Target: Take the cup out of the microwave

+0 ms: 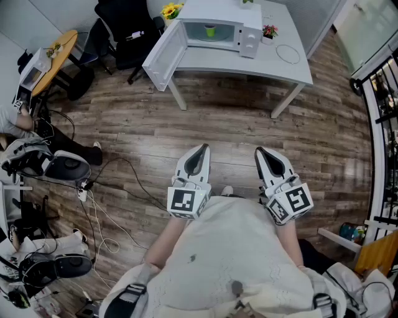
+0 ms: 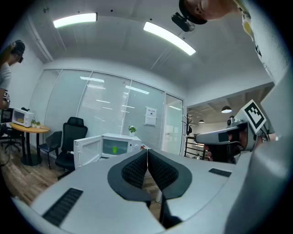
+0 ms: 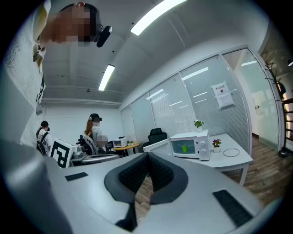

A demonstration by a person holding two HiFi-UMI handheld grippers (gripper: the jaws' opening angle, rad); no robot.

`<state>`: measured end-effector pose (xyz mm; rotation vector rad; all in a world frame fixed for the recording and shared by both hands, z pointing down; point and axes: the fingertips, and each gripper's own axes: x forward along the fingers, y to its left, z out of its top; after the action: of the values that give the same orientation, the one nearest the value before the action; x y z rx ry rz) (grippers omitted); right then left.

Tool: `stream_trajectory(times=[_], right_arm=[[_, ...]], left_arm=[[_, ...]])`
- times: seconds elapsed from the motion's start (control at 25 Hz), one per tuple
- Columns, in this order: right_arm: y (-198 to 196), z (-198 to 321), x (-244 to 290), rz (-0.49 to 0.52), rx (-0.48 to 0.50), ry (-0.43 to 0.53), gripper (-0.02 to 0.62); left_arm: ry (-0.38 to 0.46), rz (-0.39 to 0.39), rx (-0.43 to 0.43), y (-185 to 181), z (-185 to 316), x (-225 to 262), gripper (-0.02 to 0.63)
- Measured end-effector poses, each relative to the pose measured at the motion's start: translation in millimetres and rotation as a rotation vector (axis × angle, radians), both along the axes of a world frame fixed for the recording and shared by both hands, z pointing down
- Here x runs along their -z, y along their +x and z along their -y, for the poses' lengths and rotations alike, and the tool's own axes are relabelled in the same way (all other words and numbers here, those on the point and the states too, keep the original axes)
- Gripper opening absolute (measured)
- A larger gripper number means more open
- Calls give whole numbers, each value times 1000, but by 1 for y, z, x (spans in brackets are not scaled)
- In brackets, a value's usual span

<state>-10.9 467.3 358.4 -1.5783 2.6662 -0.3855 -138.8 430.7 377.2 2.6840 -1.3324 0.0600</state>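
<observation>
Green cup (image 1: pixel 210 30) stands upright, long axis vertical, inside the open-doored white microwave (image 1: pixel 250 41) at twelve o'clock. The left gripper (image 1: pixel 200 151) and right gripper (image 1: pixel 261 151) have jaws pressed together, empty.

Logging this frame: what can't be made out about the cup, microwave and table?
- Cup: too small in all views; handle and contents unreadable.
- Microwave controls: too small, head view.
- Plant on the microwave: cut off by head view's top edge.
- Most of the table, left gripper view: hidden behind left gripper.
</observation>
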Motion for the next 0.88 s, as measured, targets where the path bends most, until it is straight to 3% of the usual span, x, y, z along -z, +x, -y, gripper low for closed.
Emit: stream_trajectory(times=[0.88], right_arm=[[9,-13,-13,16,49,-10,6]], left_arm=[[-17,35,52,8,-19,-13,23]])
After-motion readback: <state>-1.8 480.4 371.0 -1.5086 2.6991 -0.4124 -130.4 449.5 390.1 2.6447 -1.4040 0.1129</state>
